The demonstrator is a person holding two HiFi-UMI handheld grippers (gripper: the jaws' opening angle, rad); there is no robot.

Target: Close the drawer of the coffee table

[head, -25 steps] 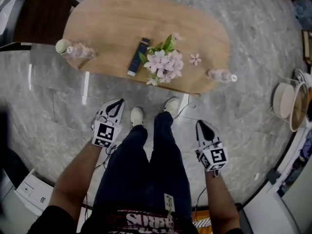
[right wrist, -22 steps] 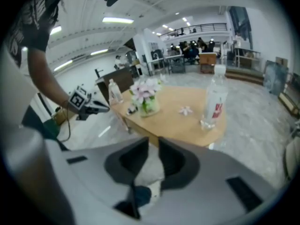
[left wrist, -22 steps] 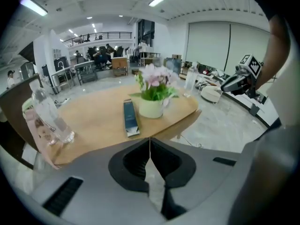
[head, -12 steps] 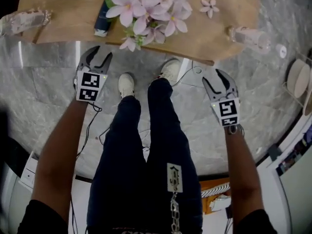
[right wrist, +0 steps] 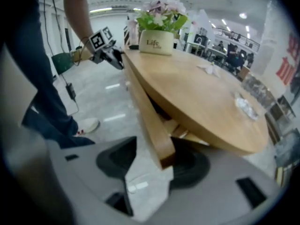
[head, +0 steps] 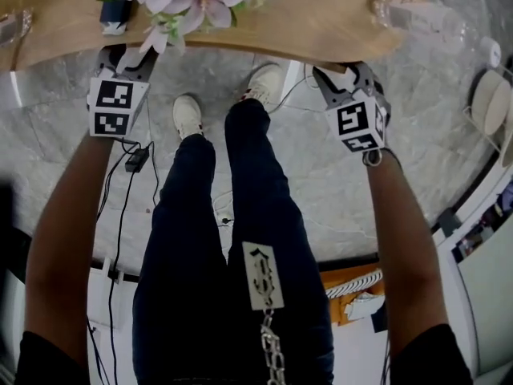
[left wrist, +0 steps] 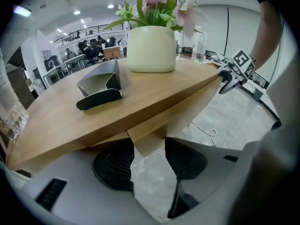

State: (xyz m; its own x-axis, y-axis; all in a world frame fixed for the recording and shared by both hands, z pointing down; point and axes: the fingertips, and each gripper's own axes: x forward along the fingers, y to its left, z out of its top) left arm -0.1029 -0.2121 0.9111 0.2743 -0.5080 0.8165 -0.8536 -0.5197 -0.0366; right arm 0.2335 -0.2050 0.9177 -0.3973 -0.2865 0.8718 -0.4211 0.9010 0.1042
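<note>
Flower pot (left wrist: 151,48) on coffee table (left wrist: 154,89), drawer (right wrist: 150,121) beneath

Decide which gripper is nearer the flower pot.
Left. The left gripper, jaws opening with the drawer front between them, is close by the flower pot; the right gripper is at the drawer front's other end.

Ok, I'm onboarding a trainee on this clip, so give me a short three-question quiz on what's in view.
1. True or false: the drawer is pushed flush under the tabletop.
2. What fills the pale pot on the table?
3. The right claw is: A shut on the pot; B open, with the drawer front's end between its jaws; C shut and empty.
Key: 1 false, its front stands out from the table. 2 pink flowers. 3 B.
</note>
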